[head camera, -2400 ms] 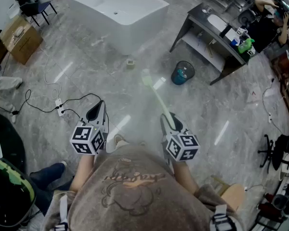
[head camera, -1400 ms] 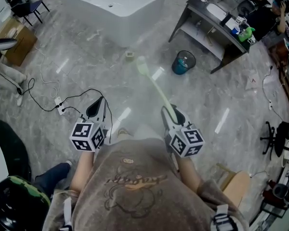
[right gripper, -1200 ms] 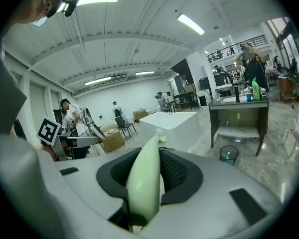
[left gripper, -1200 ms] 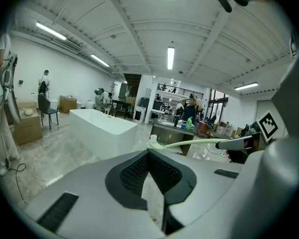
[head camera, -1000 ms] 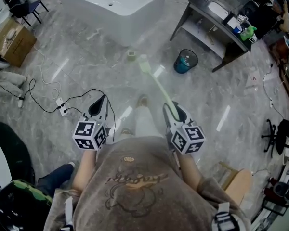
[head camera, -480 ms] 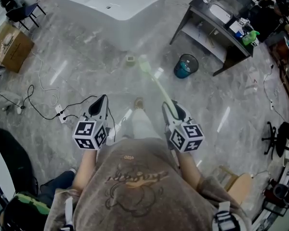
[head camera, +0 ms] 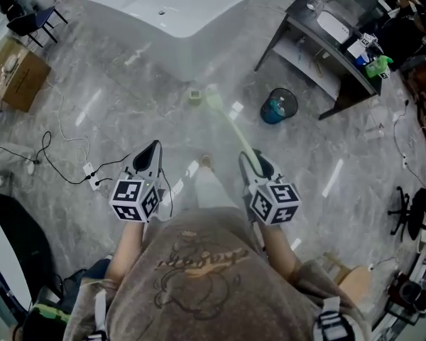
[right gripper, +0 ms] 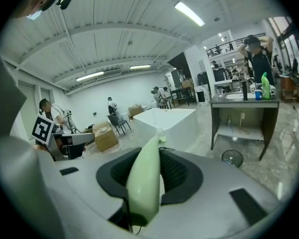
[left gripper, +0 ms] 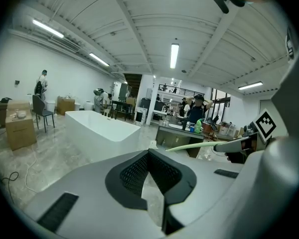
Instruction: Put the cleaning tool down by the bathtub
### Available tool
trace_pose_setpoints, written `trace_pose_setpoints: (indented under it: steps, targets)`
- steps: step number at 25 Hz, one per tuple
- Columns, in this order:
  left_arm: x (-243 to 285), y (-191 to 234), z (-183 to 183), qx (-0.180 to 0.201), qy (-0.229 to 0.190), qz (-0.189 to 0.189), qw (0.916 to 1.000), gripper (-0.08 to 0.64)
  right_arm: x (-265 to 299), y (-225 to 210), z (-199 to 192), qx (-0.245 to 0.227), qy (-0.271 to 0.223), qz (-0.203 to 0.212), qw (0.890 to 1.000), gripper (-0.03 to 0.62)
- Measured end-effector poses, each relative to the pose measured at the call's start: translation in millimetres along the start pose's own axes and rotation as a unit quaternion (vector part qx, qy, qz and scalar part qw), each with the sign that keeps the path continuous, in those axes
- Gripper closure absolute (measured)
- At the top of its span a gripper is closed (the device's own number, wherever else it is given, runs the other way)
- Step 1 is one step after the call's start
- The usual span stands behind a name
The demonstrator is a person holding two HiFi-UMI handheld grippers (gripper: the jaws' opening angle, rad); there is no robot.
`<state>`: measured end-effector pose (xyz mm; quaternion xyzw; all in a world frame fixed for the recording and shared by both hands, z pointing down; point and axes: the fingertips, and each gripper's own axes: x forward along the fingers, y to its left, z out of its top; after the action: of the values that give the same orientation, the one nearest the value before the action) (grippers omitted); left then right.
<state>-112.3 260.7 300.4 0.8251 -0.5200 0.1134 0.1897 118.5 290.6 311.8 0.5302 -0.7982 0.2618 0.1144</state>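
Observation:
The cleaning tool point(head camera: 227, 128) is a long pale green brush. Its handle is clamped in my right gripper point(head camera: 248, 162), which is shut on it, and its head points out toward the white bathtub point(head camera: 163, 9). In the right gripper view the handle point(right gripper: 143, 180) runs out between the black pads toward the bathtub point(right gripper: 170, 117). My left gripper point(head camera: 148, 150) hangs level beside it, shut and empty. In the left gripper view its pads point(left gripper: 134, 172) meet at the tips, with the bathtub point(left gripper: 100, 132) ahead and the tool point(left gripper: 189, 146) off to the right.
A small block point(head camera: 194, 95) lies on the grey floor just before the tub. A blue bin point(head camera: 279, 106) stands beside a dark washstand point(head camera: 326, 45). A power strip with cables point(head camera: 91, 170) trails at the left, near a cardboard box point(head camera: 18, 69). People stand in the distance.
The person has stepped a little forward, one foot swinging out and back. Both grippers keep the same pose, and the tool stays clamped in the right one.

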Motion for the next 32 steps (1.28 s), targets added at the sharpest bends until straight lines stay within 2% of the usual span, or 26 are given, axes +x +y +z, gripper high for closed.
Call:
trace_pose_setpoints:
  steps: [11,22,32]
  targets:
    - [85.6,31.8,42.0,0.004,0.016,0.008,0.9998,0.557,80.0,-40.7,44.0,0.01,0.026,0.008,1.0,0.479]
    - [179.3,33.5,101.3,0.0,0.003,0.024,0.9997,0.557,148.0,-97.2,112.4,0.006,0.027,0.032,0.999,0.479]
    - [219.8,58.5,116.0,-0.013,0.001,0.037,0.9992,0.557,195.6,-112.5,125.4,-0.003,0.061,0.037,0.997,0.477]
